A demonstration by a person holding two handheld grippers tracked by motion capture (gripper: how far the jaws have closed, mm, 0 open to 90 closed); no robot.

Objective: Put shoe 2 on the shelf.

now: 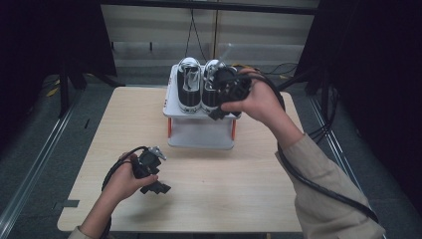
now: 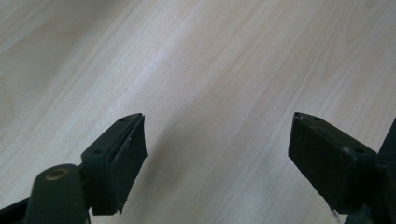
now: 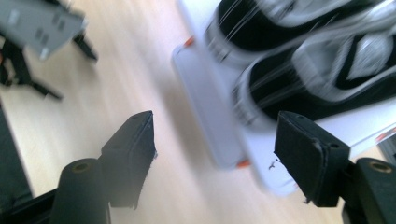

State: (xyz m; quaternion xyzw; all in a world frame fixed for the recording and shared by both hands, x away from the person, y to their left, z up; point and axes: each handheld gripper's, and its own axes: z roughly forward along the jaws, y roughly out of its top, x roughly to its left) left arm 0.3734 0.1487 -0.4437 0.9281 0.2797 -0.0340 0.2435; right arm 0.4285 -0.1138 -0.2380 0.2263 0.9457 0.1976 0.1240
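A pair of black-and-white sneakers stands side by side on the top shelf of a small white two-tier rack (image 1: 199, 130) with orange corner posts, set at the far middle of a light wooden table (image 1: 209, 199). The left sneaker (image 1: 189, 84) is fully exposed in the high view, toe pointing away from the person. The right sneaker (image 1: 211, 92) sits just beside it, and its right side is covered by the right gripper (image 1: 219, 113) and the right hand (image 1: 256, 102) holding it. That gripper is held above the rack's right front corner. In the right gripper view the picture is blurred by motion; the two black jaws stand wide apart with nothing between them, and the sneakers (image 3: 299, 70) lie beyond them on the white shelf (image 3: 210, 107), not touched by either pad. The right gripper is therefore released and empty. The left gripper (image 1: 155, 188) is held low over the near left part of the table, well apart from the rack, in the left hand (image 1: 124, 181), with its cable looping back beside the wrist. In the left gripper view its jaws are spread wide over bare wood grain (image 2: 210, 70), with nothing between them; it too is released. A beige sleeve (image 1: 326, 194) covers the right forearm, and a thick black cable (image 1: 318, 186) trails along it toward the table's near right edge.
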